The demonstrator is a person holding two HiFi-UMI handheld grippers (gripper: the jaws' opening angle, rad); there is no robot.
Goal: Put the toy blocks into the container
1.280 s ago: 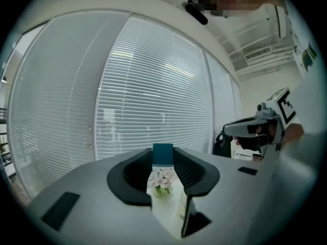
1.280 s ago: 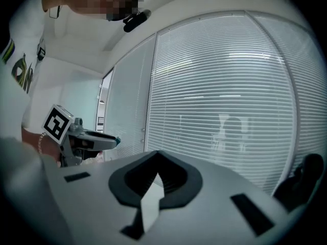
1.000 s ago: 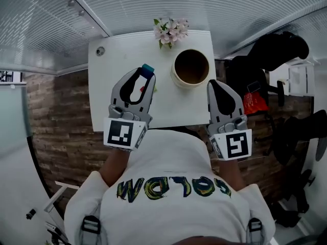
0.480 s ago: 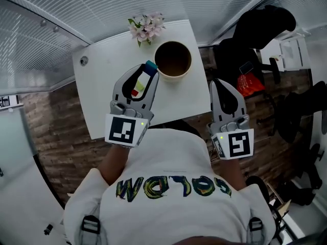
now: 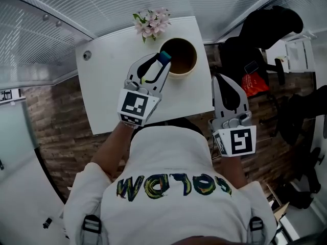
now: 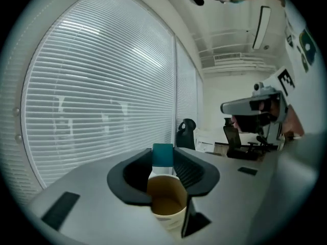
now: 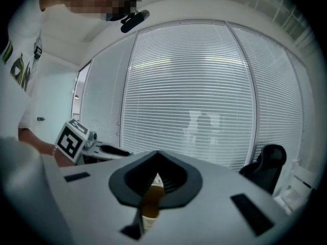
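A teal toy block sits between the fingertips of my left gripper, which is shut on it. It hangs at the near-left rim of the round tan container on the white table. In the left gripper view the block stands upright between the jaws of that gripper, with the container just beyond and below. My right gripper hovers by the table's right front corner, jaws together and empty. The right gripper view shows the container through the thin slit of that gripper.
A bunch of pink flowers lies at the table's far edge behind the container. A small round cap is set in the far-left corner. Dark office chairs and a red item stand right of the table.
My left gripper has carried the teal block right and forward, from the table's middle to the container's rim. The right gripper has barely shifted.
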